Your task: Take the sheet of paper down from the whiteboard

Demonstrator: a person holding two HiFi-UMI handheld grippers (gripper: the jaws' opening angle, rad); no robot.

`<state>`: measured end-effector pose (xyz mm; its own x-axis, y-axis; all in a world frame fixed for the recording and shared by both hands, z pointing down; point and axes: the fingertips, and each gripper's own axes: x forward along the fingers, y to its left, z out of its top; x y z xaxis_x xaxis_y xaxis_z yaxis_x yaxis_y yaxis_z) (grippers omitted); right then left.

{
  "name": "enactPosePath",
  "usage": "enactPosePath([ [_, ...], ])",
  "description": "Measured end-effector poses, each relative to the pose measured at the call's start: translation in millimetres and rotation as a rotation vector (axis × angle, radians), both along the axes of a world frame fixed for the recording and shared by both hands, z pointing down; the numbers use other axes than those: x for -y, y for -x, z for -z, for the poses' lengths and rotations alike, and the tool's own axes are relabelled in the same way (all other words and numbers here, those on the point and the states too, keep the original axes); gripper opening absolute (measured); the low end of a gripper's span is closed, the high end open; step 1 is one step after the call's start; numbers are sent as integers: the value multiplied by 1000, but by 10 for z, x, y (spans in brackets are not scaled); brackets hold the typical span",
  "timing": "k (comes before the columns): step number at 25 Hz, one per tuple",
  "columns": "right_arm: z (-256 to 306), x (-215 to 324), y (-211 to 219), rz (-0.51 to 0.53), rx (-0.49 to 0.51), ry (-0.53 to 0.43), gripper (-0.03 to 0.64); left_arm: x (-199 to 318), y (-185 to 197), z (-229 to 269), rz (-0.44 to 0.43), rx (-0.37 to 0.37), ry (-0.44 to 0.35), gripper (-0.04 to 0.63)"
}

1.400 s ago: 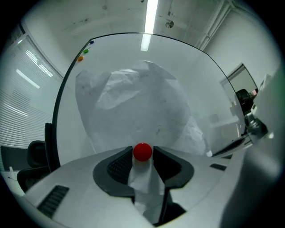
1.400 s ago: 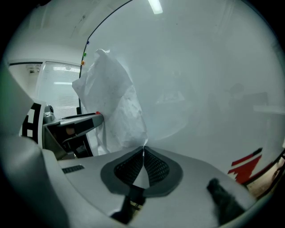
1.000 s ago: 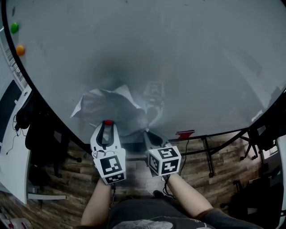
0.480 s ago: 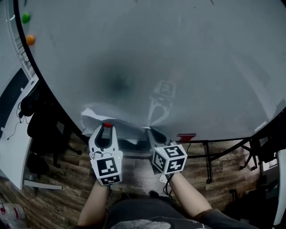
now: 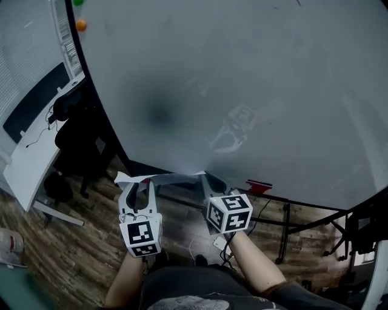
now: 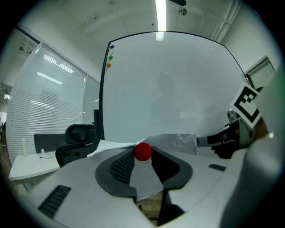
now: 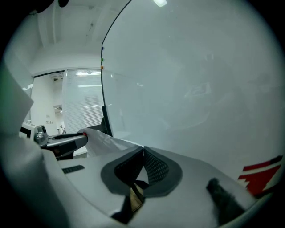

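The whiteboard [image 5: 242, 72] fills most of the head view and is bare where I am working. The sheet of paper [image 5: 162, 178] is off it, seen almost edge-on and stretched between my two grippers below the board's lower edge. My left gripper [image 5: 141, 181] is shut on a red ball magnet [image 6: 143, 152], and the sheet [image 6: 178, 142] is caught there with it. My right gripper [image 5: 204, 176] is shut on the sheet's other end. In the right gripper view the paper [image 7: 107, 141] runs from the closed jaws towards the left gripper [image 7: 82, 137].
An orange magnet [image 5: 80, 25] and a green one [image 5: 77, 2] sit at the board's top left. A black office chair [image 5: 76, 136] and a white desk [image 5: 33, 163] stand to the left. A red item [image 5: 259, 186] lies on the board's ledge. The board's stand legs [image 5: 285, 230] rest on the wooden floor.
The sheet, crumpled against the board before, has come away and now hangs stretched between the grippers. The left gripper moved down and away from the board; the head view swung left.
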<state>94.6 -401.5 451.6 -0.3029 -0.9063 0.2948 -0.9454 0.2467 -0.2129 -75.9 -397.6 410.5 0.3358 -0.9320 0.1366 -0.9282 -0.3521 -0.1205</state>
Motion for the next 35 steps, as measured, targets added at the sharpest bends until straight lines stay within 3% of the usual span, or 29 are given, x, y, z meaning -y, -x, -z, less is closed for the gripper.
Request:
enactPosePath([
  [7, -102, -223, 132, 140, -16, 27, 21, -504, 60, -124, 121, 3, 24, 126],
  [10, -182, -356, 133, 155, -19, 38, 21, -729, 51, -177, 143, -1, 33, 126],
  [19, -262, -775, 127, 88, -64, 58, 21, -1123, 272, -106, 127, 12, 17, 126],
  [35, -228, -1783, 883, -42, -174, 70, 21, -1915, 1200, -240, -12, -35, 58, 126],
])
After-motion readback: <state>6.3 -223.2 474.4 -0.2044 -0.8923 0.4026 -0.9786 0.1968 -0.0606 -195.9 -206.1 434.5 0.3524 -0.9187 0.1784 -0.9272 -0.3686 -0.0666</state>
